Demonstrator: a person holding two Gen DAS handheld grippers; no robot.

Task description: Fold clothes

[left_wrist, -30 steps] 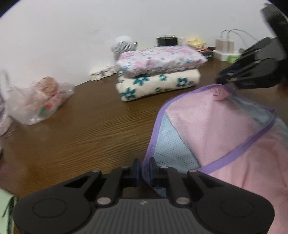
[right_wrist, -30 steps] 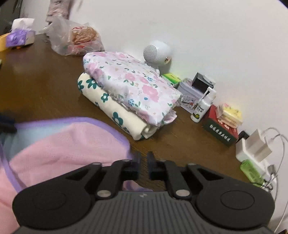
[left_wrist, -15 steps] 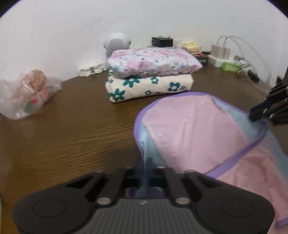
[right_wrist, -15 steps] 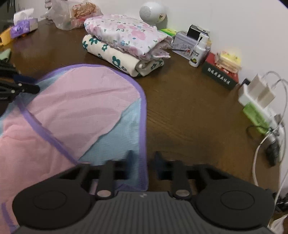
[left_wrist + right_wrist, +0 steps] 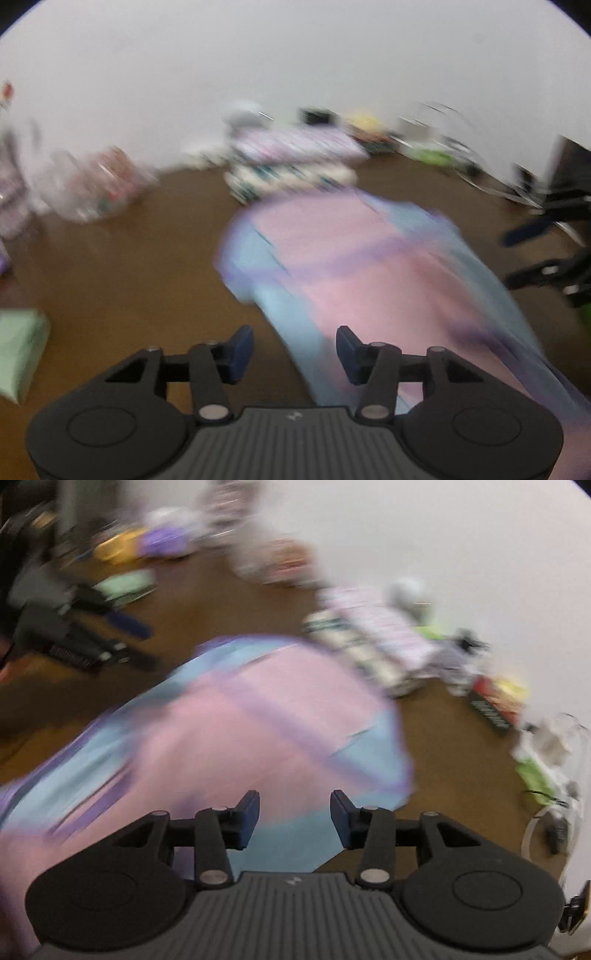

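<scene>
The garment [image 5: 354, 258] was pink with pale blue panels and purple trim. The table [image 5: 129, 277] was brown with a wood grain. Of the stack behind, the top cloth [image 5: 295, 147] was pink-and-white floral, the lower cloth [image 5: 288, 177] cream with teal flowers. The wall [image 5: 295, 66] was white.

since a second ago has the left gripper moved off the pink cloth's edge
Yes. The left gripper has let go of the pink cloth and pulled back; its jaws are opening, and the folded stack by the wall looks farther away.

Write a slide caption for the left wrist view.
Left gripper, jaws opening and empty, above pink garment on brown table.
</scene>
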